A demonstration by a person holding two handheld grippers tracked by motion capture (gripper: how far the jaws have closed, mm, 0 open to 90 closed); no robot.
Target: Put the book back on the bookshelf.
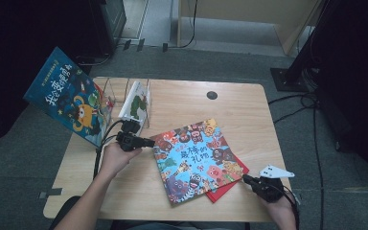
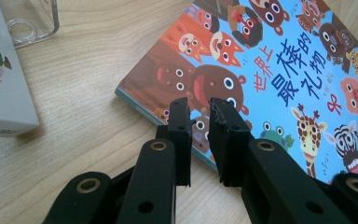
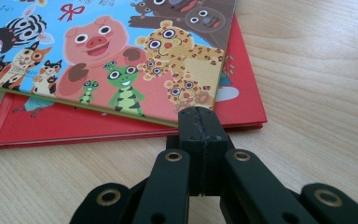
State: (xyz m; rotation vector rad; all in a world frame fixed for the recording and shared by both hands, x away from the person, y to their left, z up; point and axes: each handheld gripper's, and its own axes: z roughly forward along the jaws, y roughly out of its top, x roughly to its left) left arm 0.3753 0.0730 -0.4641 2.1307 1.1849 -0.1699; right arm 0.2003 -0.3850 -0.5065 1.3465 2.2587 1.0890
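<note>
A picture book with cartoon animals on a blue cover (image 1: 196,160) lies flat mid-table, on top of a red book (image 1: 223,190). My left gripper (image 1: 151,142) hovers at this book's left edge. In the left gripper view its jaws (image 2: 199,105) stand a narrow gap apart over the cover (image 2: 270,60), with nothing pinched between them. My right gripper (image 1: 245,178) is at the near right corner of the stack. Its jaws (image 3: 200,114) are pressed together, their tip right at the animal book's edge (image 3: 121,42), above the red book (image 3: 242,93).
A clear rack (image 1: 110,88) at the table's back left holds a white book (image 1: 136,101) and a large blue book (image 1: 69,98) that leans out over the table edge. The white book (image 2: 0,84) stands close to my left gripper. Cables lie on the floor at the right.
</note>
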